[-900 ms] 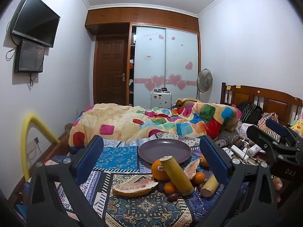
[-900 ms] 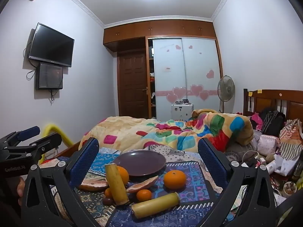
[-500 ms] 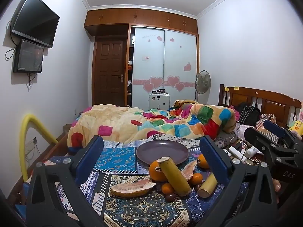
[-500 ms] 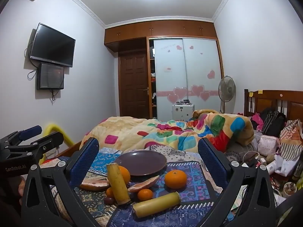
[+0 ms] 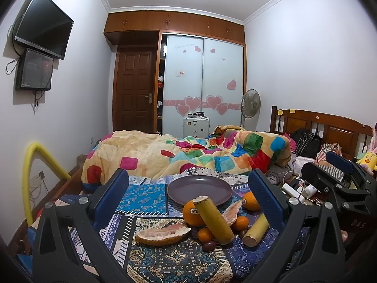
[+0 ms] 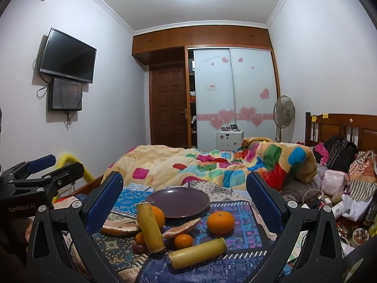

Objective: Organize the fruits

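A purple plate lies on a patterned cloth, with nothing on it. In front of it lie fruits: two large oranges, small oranges, two pomelo slices, two yellow sugarcane pieces and a dark grape. My left gripper is open and empty, held back from the pile. My right gripper is open and empty, also short of the fruit. Each gripper shows at the edge of the other's view.
The patterned cloth covers the near end of a bed. A colourful quilt is heaped behind the plate. Clutter of bags and bottles lies at the right by the headboard. A yellow foam tube stands at the left wall.
Both views tilted up slightly, so the fruit sits a little lower in frame. Nothing on the cloth moved and both grippers stayed open.
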The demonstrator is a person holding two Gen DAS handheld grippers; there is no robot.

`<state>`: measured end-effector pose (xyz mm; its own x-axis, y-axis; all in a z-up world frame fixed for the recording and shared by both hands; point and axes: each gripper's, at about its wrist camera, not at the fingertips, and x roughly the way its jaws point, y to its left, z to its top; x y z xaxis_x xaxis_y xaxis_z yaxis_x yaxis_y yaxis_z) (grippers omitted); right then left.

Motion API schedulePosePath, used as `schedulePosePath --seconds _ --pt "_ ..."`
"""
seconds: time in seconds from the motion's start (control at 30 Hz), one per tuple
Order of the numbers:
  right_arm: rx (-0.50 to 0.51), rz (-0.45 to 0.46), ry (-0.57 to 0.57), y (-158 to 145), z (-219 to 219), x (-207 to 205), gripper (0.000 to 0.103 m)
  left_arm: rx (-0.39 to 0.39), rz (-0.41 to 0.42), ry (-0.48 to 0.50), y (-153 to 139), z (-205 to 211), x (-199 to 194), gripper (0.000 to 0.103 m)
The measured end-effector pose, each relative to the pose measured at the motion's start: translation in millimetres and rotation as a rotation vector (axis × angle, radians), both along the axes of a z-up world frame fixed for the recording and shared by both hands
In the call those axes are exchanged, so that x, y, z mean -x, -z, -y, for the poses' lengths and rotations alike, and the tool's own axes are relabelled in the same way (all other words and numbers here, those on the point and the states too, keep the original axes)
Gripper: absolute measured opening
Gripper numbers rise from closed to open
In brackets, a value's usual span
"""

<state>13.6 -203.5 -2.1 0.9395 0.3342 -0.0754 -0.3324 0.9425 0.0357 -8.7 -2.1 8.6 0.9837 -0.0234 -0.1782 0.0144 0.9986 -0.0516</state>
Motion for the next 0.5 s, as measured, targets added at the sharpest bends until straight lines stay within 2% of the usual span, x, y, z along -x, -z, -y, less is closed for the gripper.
schedulePosePath --seconds 0.5 --pt "0.002 0.006 -0.003 -5.0 -3.8 3.9 0.103 -0.007 0.011 0.006 -3.3 1.5 5.3 0.103"
